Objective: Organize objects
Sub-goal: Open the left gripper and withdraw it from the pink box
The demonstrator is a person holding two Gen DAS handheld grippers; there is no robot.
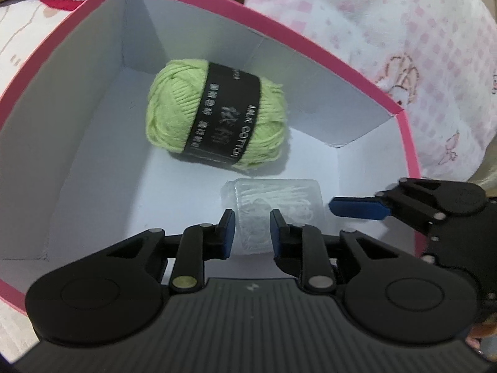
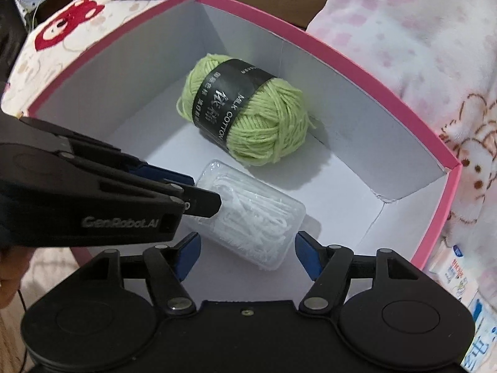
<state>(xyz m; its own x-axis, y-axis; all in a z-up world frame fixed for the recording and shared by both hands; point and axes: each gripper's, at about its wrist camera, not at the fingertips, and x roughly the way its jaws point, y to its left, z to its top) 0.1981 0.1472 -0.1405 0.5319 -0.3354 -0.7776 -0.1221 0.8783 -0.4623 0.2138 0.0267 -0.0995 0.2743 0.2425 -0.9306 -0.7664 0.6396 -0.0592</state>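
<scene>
A pink box with white inner walls holds a green yarn ball with a black label, lying toward the back. Nearer me on the box floor lies a clear plastic case of white swabs. My left gripper is shut on one end of the case. My right gripper straddles the case's other end, open, its blue pads just off the plastic. One of its fingers shows in the left wrist view beside the case.
A pink-and-white flowered blanket is heaped against the box's right side. A cloth with a red bear print lies left of the box. Small printed cartons sit outside its near right corner.
</scene>
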